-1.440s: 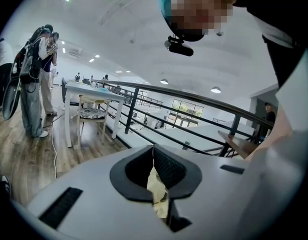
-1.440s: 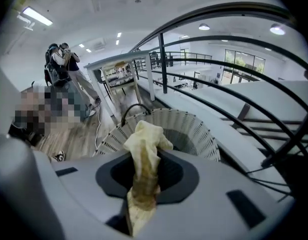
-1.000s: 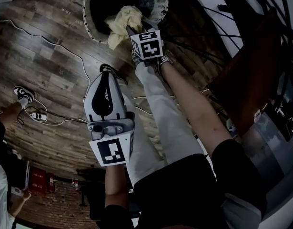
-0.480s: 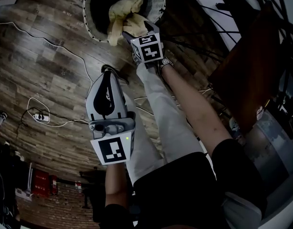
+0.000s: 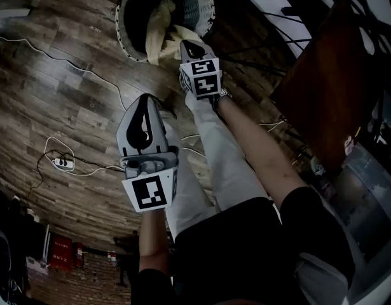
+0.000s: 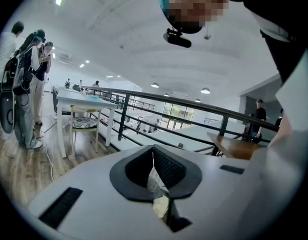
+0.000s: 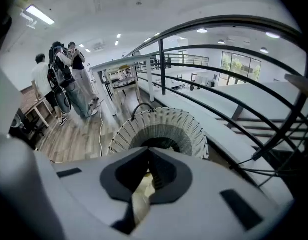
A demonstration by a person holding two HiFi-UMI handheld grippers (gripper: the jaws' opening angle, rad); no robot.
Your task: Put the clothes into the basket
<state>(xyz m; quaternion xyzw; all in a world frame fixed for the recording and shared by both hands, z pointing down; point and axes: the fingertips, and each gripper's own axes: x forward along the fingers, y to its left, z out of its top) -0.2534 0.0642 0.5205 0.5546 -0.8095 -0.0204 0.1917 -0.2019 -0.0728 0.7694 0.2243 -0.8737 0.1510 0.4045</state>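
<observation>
As it is seen from the head view, a wicker basket [image 5: 206, 8] is stood on the wooden floor [image 5: 68, 88] at the top of the frame. A yellow cloth [image 5: 158, 33] is draped over its near rim, partly inside and partly hanging outside. The right gripper [image 5: 187, 43] is held just beside this cloth, at the edge of the basket, and is pointed steeply down. Its jaws have just been closing and are now pressed fully together. No cloth is seen pinched between the pads. In the right gripper view, only a piece of the cloth [image 7: 140, 196] is shown through the slit behind them, and the basket [image 7: 166, 124] is seen beyond the tips of this gripper [image 7: 148, 151]. The left gripper [image 5: 146, 99] is held nearer to the person, apart from the basket and beside a light trouser leg [image 5: 214, 164]. In the left gripper view its jaws are also clenched together, and nothing is grasped by this gripper [image 6: 153, 150]. A little weave and a yellow patch are seen through the slit. Behind it a white table [image 6: 86, 100], a chair [image 6: 84, 125] and a black railing [image 6: 194, 109] are shown. A white cable [image 5: 87, 74] and a power strip [image 5: 63, 163] are laid on the floor at the left.
</observation>
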